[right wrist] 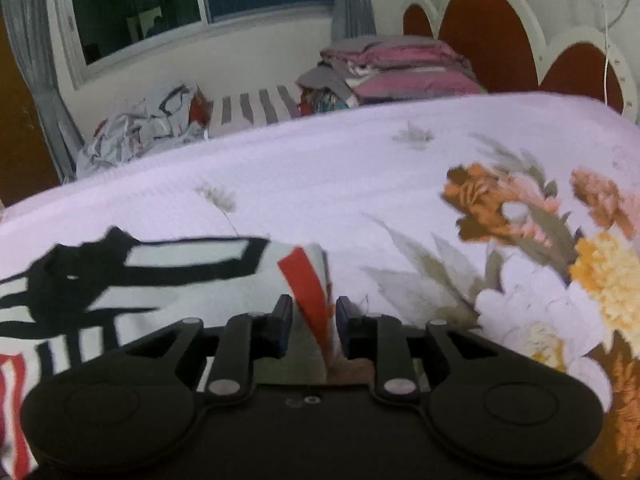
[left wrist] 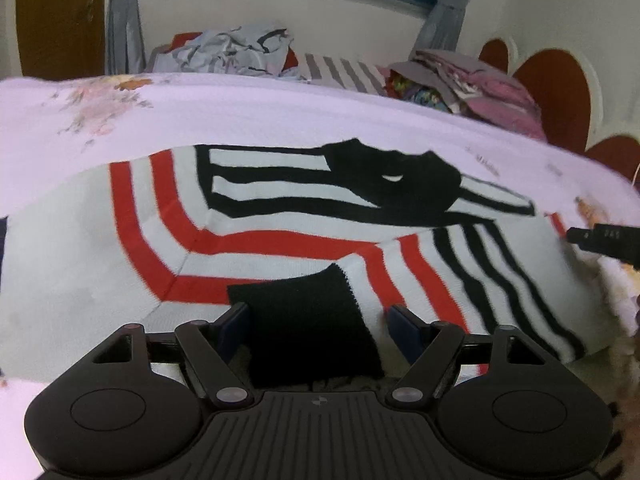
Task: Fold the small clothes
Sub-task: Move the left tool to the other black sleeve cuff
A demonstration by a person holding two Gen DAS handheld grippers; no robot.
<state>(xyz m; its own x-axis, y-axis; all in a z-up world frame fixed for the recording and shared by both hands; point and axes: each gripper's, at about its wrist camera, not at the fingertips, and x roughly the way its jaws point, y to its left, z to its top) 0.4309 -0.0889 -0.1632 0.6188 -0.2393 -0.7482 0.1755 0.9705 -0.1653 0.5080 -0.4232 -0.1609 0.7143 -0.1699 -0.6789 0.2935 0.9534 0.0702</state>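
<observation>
Spread across the floral bedspread, a striped sweater lies flat for folding, its black cuff between the left gripper's parted jaws, its edge inside the right gripper's narrow, seemingly unclamped gap.

**Materials / finish check**

Sweater: knit cloth, matt, fine ribbed texture, fuzzy edge on the black cuff between the left gripper fingers. Bedspread ahead of the right gripper: woven cloth, matt, slightly nubby, printed floral. Both grippers: black matt plastic bodies, ridged panel on the left one, dull metal pivot pins, dark blue pads that look rubbery. Headboard far ahead: brown panels, glossy white trim.
</observation>
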